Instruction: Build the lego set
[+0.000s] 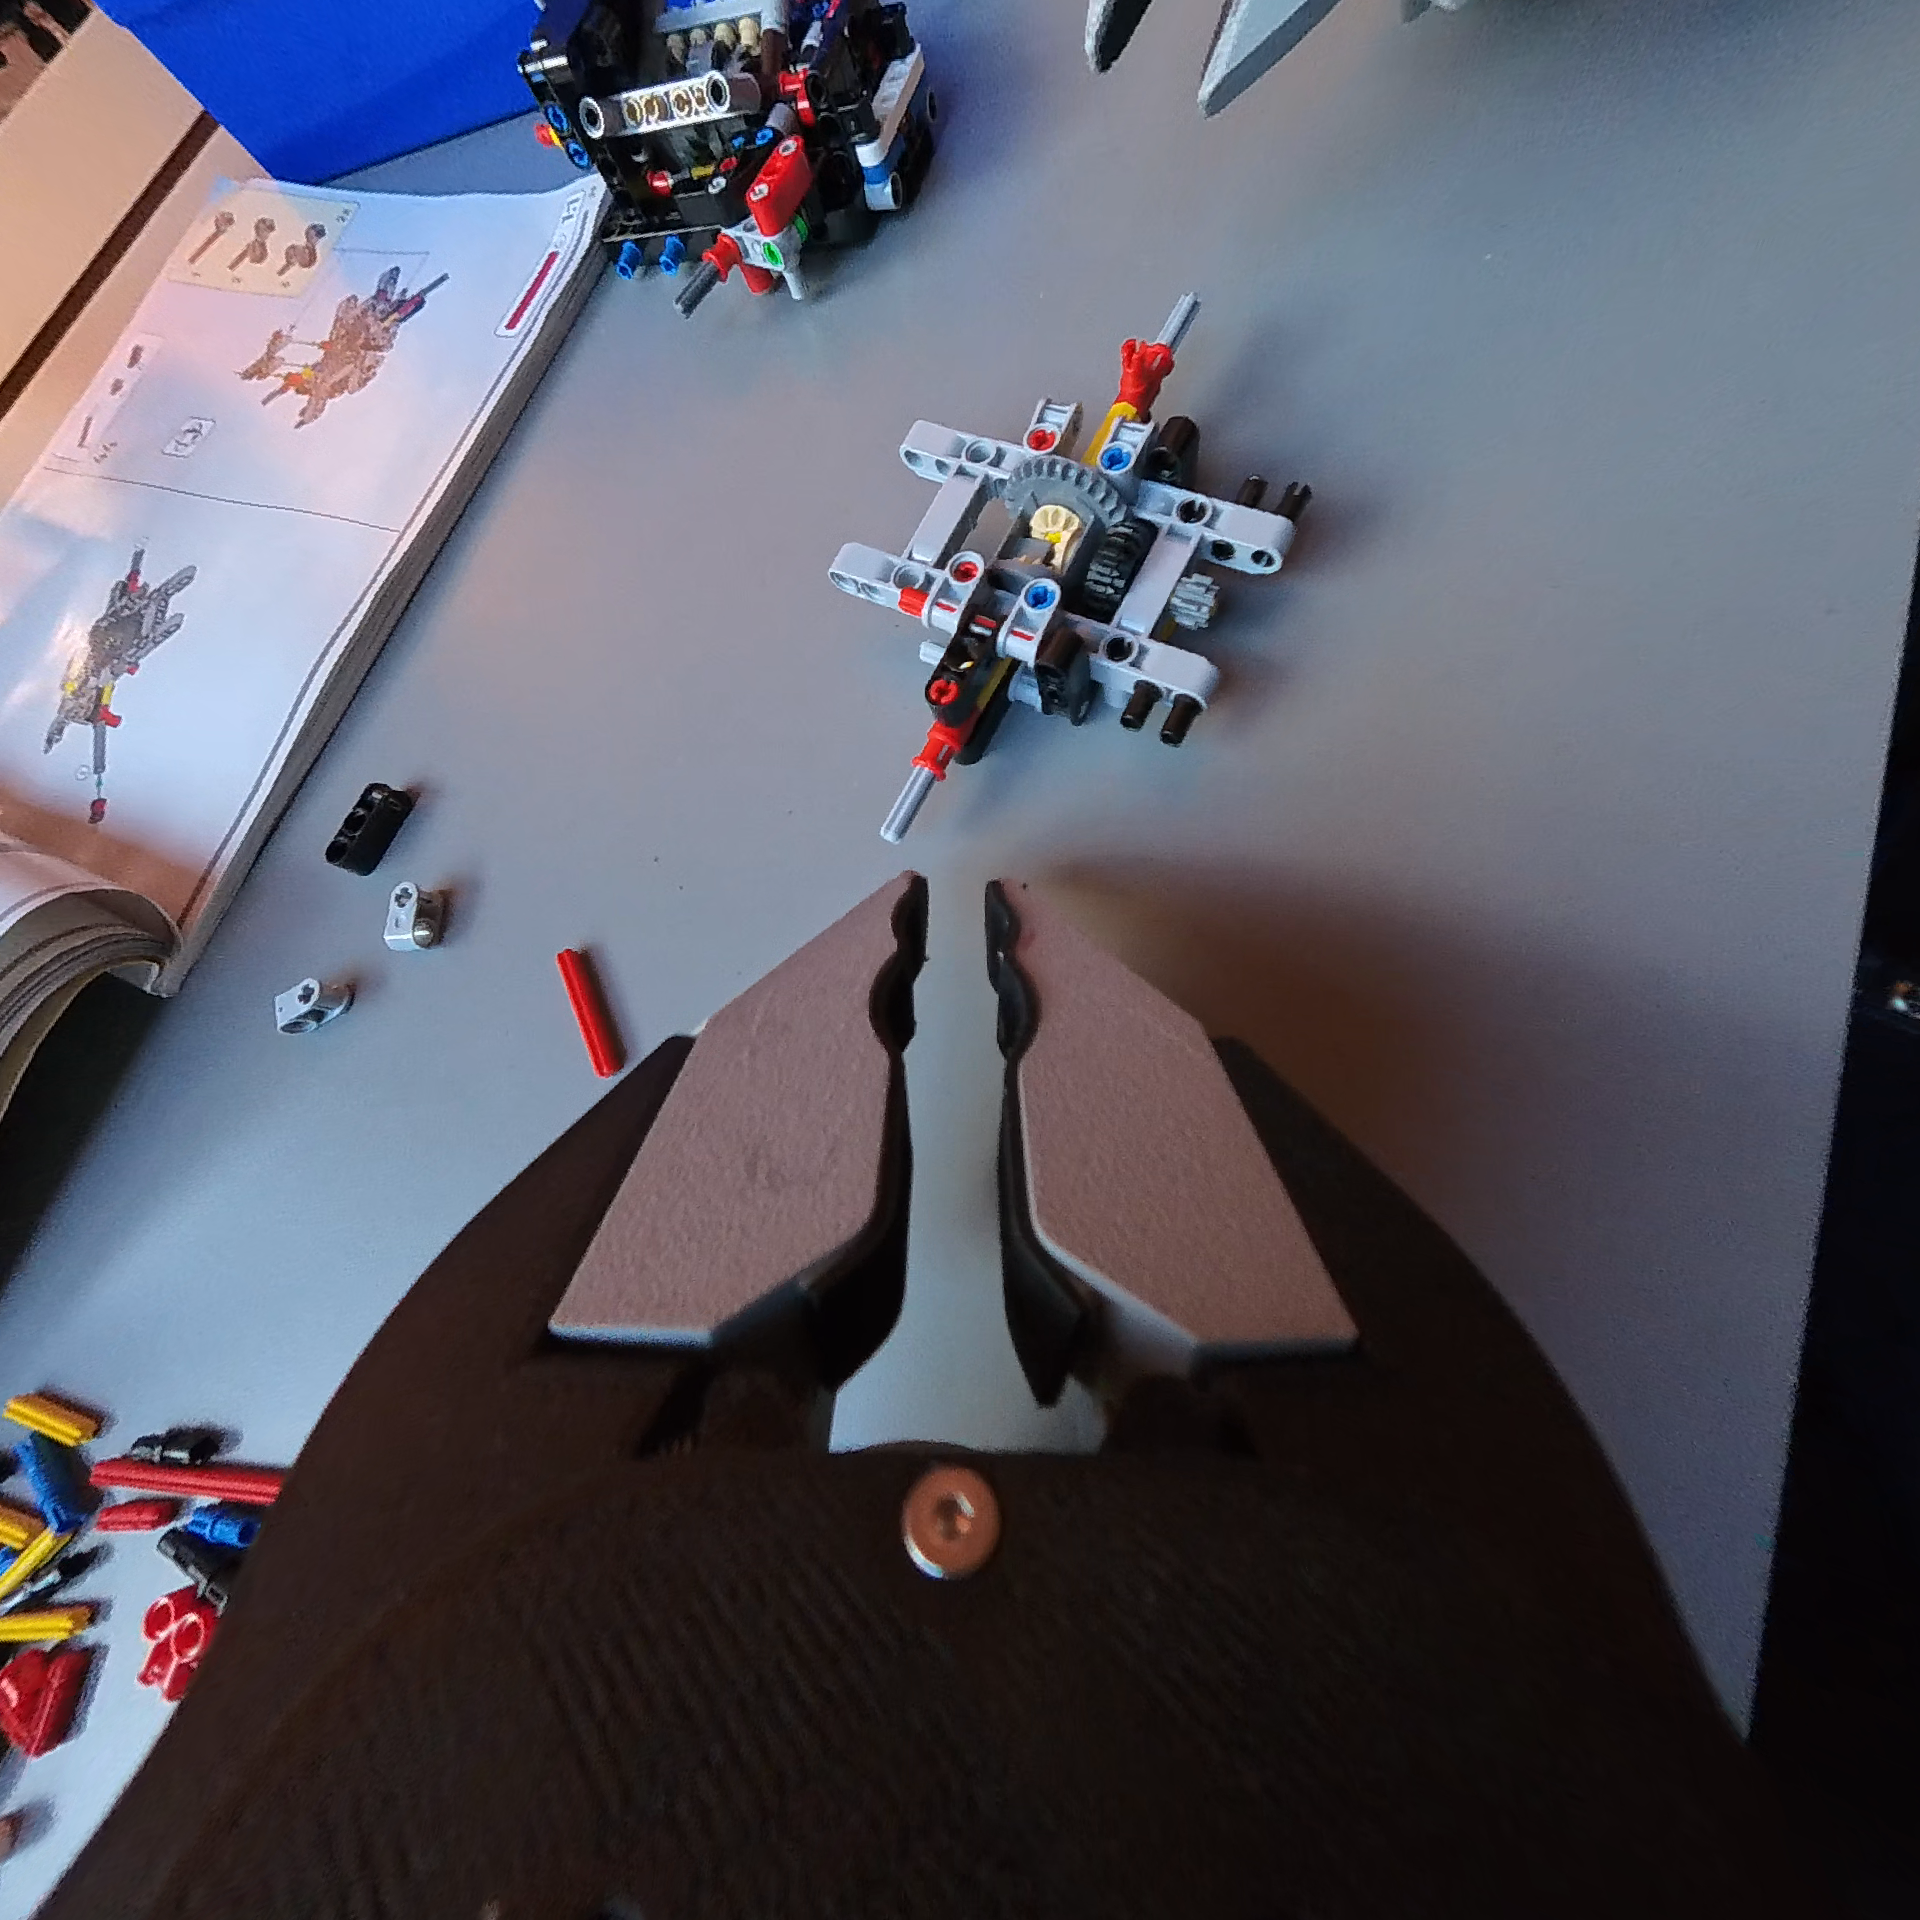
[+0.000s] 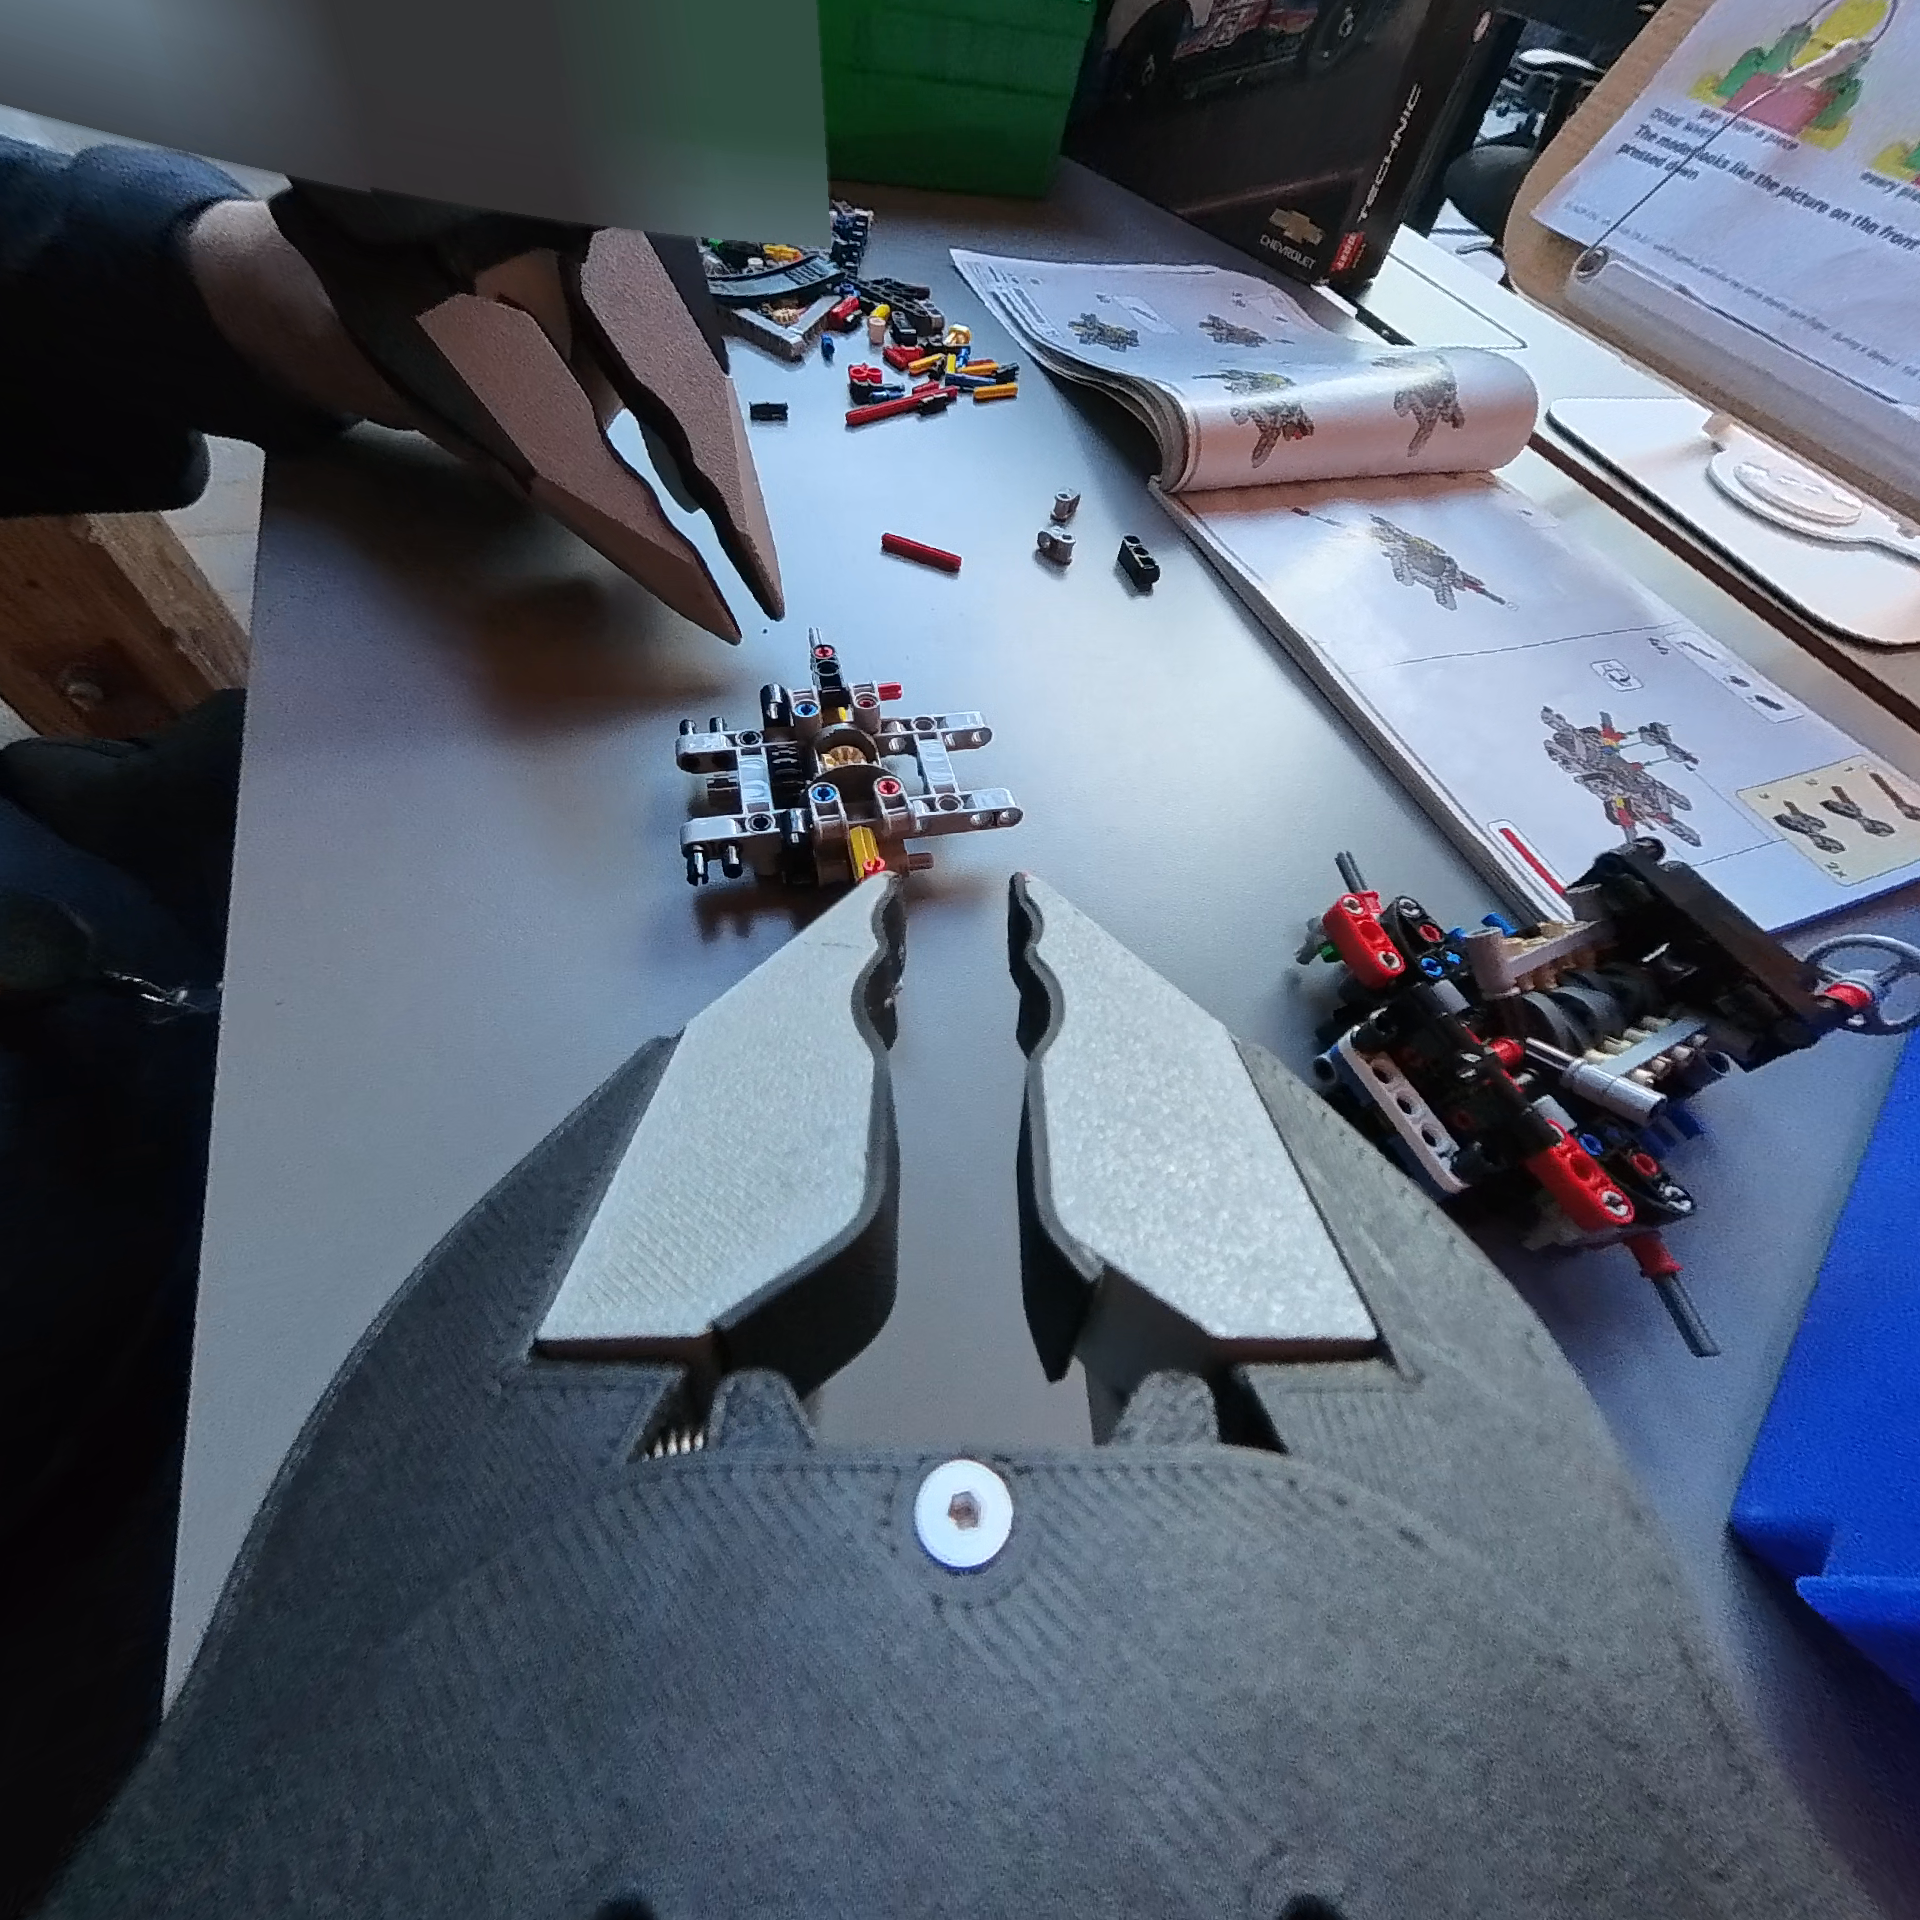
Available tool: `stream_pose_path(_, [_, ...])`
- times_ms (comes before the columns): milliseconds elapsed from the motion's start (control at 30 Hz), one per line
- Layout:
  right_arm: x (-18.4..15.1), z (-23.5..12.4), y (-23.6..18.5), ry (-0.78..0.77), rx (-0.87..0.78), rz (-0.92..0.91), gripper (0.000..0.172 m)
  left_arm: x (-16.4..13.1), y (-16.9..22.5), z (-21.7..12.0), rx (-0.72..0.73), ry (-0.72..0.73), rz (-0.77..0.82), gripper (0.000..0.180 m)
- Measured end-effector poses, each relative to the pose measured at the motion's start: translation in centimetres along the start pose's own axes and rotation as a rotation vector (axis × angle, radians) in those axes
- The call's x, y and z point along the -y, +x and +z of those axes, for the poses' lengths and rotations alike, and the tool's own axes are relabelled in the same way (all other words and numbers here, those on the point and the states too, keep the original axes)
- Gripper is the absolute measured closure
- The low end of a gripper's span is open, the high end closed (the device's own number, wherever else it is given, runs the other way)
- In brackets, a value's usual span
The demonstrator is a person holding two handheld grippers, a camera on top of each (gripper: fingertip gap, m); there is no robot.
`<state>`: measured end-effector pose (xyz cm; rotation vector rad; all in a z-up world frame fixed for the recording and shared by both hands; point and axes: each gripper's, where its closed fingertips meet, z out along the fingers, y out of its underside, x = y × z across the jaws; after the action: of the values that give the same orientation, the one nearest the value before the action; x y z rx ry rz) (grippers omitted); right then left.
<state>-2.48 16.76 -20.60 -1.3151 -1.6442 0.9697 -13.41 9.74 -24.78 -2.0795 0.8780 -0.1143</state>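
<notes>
Grey frame assy (image 1: 1060, 566) w/ gears and axles lies flat mid-table (image 1: 1455, 312). Left gripper (image 1: 956, 883) just short of its near axle tip, jaws slightly apart, nothing between. Right gripper (image 2: 951, 883) at opposite side by the yellow axle end, jaws apart, bare. Red axle (image 1: 589, 1010), 2 grey connectors, black piece lie left; manual (image 1: 260, 499), bigger black build (image 1: 727, 135) beyond.

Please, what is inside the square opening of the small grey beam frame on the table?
Inside the small grey beam frame sit a grey bevel gear, a tan gear and a black gear. What lies beneath them is covered.
</notes>
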Motion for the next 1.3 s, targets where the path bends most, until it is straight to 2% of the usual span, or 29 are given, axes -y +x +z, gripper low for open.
stream_pose_path(400, [-0.15,0.16,-0.33,-0.018,-0.035,-0.070,0.158,-0.44,0.25,0.40,0.081,-0.045,0.122,0.174])
stream_pose_path(1067, [-0.53,0.49,-0.38,-0.047,-0.029,-0.073,0.159,-0.41,0.41,0.46,0.024,-0.038,0.087,0.175])
stream_pose_path(1300, [-0.53,0.56,-0.82,-0.046,-0.008,-0.093,0.154,-0.41,0.35,0.49,0.036,-0.039,0.095,0.174])
